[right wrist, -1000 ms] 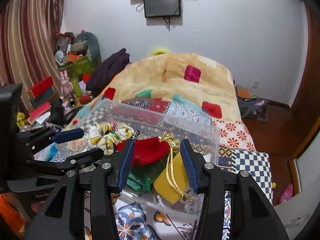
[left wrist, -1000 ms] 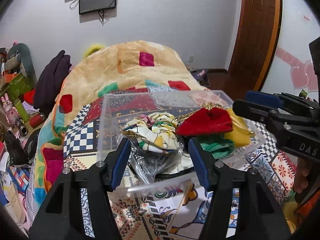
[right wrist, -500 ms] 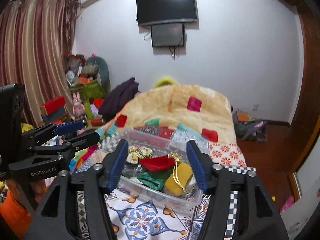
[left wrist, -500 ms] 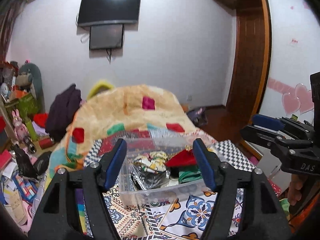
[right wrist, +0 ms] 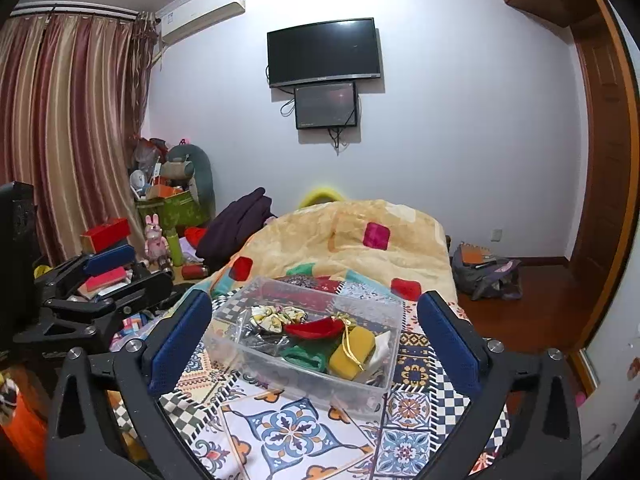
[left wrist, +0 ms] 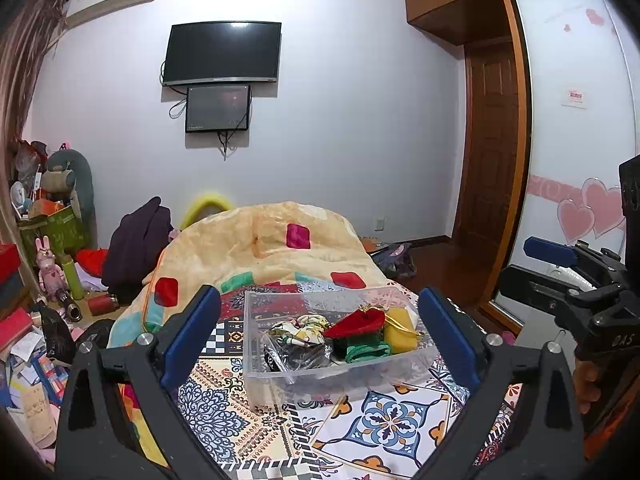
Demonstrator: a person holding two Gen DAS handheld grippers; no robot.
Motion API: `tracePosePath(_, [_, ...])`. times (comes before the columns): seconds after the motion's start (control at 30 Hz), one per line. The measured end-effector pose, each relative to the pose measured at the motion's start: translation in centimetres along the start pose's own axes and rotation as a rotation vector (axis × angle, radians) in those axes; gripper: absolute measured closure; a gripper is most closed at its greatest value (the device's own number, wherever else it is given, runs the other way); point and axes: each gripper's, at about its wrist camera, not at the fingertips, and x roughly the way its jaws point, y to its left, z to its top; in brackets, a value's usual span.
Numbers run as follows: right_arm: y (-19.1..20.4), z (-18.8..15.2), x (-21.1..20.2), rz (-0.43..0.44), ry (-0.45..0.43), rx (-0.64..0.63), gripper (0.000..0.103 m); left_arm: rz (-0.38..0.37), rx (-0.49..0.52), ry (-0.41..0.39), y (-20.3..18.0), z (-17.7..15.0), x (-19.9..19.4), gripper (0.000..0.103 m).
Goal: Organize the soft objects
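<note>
- The clear plastic box (left wrist: pixel 336 364) sits on a patchwork bedcover (left wrist: pixel 384 416) printed with tile and checker patterns; it serves here as the landmark.
- Inside the box lie the soft things: a floral cloth bundle (left wrist: pixel 302 330) toward its left side, a red pouch (left wrist: pixel 356 322) in the middle with a gold cord, a green knitted piece (left wrist: pixel 366 350) just in front of the pouch, and a yellow pouch (left wrist: pixel 398 328) at the right end.
- A crumpled clear bag (left wrist: pixel 292 354) with something dark in it fills the near left corner of the box.
- The left gripper (left wrist: pixel 320 344) hangs in front of the box, its blue-padded fingers (left wrist: pixel 192 332) spread wide on either side of it and grasping nothing.
- The right gripper (right wrist: pixel 316 344) likewise stands released in front of the box, fingers (right wrist: pixel 448 340) far apart, touching nothing.
- Beyond the box a tan blanket (left wrist: pixel 276 240) with red, pink and green squares is heaped on the bed.
- Above and behind the box, on the pale wall, hang a dark television (right wrist: pixel 323 51) and a smaller screen (right wrist: pixel 325 106) just under it.
- Left of the box, past the bed edge, lies clutter: a dark purple garment (left wrist: pixel 136 240), a pink rabbit figure (right wrist: pixel 154 240), a green carton (right wrist: pixel 176 206), red boxes and papers.
- Striped curtains (right wrist: pixel 68 128) hang far left of the box, with an air conditioner (right wrist: pixel 200 12) high beside them.
- Right of the box are a wooden door (left wrist: pixel 494 140) and a backpack (right wrist: pixel 486 274) on the wooden floor.
</note>
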Motion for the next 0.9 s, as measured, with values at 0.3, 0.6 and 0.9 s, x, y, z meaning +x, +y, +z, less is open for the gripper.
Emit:
tracePosePath(0.3, [-0.4, -1.2, -0.4, -0.005, -0.009, 0.009, 0.0, -0.004, 0.01, -0.002, -0.6, -0.8, 0.1, 0.001])
tracePosePath(0.6, [-0.4, -1.7, -0.7, -0.006, -0.011, 0.007, 0.0, 0.002, 0.021, -0.004, -0.8, -1.3, 0.2, 0.0])
tracePosePath(0.9, [-0.4, -1.7, -1.0, -0.001, -0.016, 0.01, 0.0, 0.002, 0.025, -0.006, -1.0, -1.4, 0.3, 0.0])
